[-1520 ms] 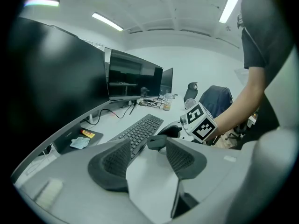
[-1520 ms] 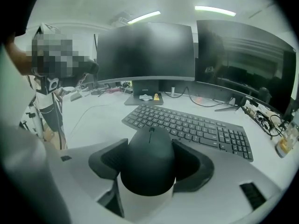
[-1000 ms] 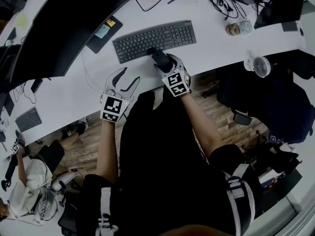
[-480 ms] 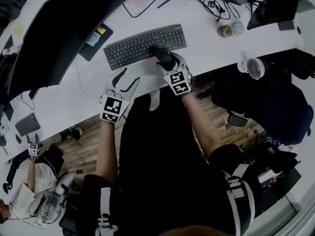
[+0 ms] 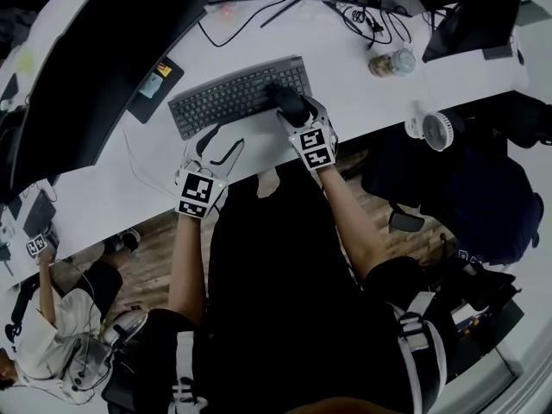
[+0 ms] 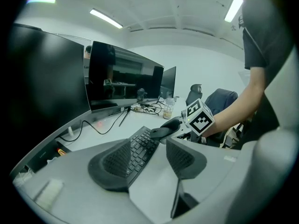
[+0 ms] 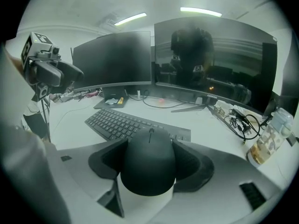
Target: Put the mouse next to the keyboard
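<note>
A black mouse (image 7: 149, 160) sits clamped between the jaws of my right gripper (image 5: 291, 106), held above the near right corner of the dark keyboard (image 5: 233, 95). The same mouse (image 5: 289, 102) overlaps the keyboard's right end in the head view. In the left gripper view the mouse (image 6: 164, 129) and the keyboard (image 6: 140, 146) lie ahead. My left gripper (image 5: 216, 147) stands open with nothing between its jaws, over the white desk (image 5: 103, 188) in front of the keyboard's left part.
Two dark monitors (image 7: 210, 64) curve along the back of the desk. A black pad with a card (image 5: 155, 84) lies left of the keyboard. Cables (image 5: 371, 20), a jar (image 5: 390, 61) and a small white fan (image 5: 435, 129) are to the right.
My right gripper has carried the mouse a little toward the keyboard's right end. The view has shifted, so the keyboard sits further left and lower. The left gripper has barely moved.
</note>
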Motion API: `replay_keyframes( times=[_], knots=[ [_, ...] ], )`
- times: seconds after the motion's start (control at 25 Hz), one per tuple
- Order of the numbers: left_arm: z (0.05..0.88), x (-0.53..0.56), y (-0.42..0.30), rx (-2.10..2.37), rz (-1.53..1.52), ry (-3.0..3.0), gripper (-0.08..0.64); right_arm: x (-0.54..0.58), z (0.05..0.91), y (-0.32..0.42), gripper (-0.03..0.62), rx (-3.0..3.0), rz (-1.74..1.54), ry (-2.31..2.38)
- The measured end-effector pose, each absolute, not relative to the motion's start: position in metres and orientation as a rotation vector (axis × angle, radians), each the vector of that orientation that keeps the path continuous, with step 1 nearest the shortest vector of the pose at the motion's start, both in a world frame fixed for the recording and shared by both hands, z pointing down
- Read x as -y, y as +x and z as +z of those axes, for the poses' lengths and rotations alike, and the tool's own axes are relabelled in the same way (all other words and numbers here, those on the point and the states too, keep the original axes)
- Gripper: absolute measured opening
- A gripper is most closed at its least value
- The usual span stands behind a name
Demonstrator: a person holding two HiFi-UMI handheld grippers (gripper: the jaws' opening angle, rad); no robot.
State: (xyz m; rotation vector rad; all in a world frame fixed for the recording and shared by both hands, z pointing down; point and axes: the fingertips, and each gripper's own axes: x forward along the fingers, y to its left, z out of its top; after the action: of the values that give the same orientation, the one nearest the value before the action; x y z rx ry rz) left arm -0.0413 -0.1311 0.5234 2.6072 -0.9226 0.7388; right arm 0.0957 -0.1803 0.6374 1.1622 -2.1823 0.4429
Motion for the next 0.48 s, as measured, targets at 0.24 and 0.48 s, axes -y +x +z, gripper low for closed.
replay_keyframes(
  times=[0.24, 0.48],
  knots=[
    [0.519, 0.147, -0.014, 0.909, 0.75, 2.616, 0.238, 0.202, 0.639, 0.127, 0.298, 2.169, 0.478, 1.209],
    [0.517, 0.159, 0.002, 0.928, 0.774, 2.606, 0.238, 0.22, 0.645, 0.155, 0.298, 2.161, 0.508, 1.241]
  ],
)
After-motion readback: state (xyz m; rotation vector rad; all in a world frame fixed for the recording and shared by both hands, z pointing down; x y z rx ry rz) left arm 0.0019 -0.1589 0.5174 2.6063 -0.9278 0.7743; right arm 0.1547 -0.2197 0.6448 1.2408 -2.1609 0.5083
